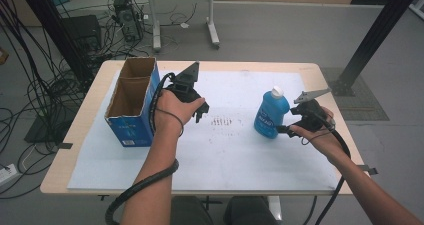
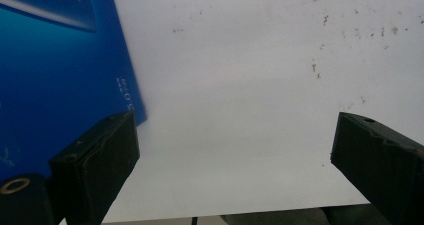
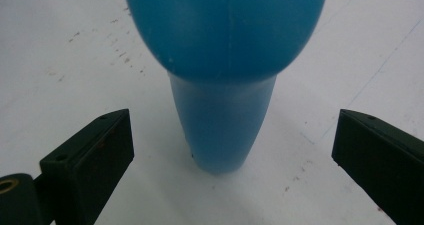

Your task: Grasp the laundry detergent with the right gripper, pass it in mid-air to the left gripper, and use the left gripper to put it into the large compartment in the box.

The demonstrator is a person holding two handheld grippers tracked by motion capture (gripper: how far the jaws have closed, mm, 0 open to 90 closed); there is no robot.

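1. Black jaws of my right gripper (image 3: pixel 232 150) stand wide apart at the bottom of the right gripper view, with nothing between their faces but air; they clasp nothing.
2. Straight ahead between them stands the blue bottle (image 3: pixel 222 70), upright on the white sheet (image 3: pixel 65 60), its base just beyond the jaw tips and centred in the gap.
3. From the high view, that bottle (image 1: pixel 270 114) sits on the right half of the table (image 1: pixel 80 135), white cap up, long axis vertical. My right gripper (image 1: pixel 283 129) is just beside its lower body, on my side and to the right of it.
4. My left gripper (image 1: pixel 199 111) is also spread wide and empty, hovering beside the open cardboard box (image 1: pixel 131 101), well apart from the bottle.
5. So the right hand is clearly the nearer one. I judge the coming move is a short push forward so the jaws straddle the bottle's lower body, then close across its width.
6. One risk: nudging the base before closing could tip the upright bottle.
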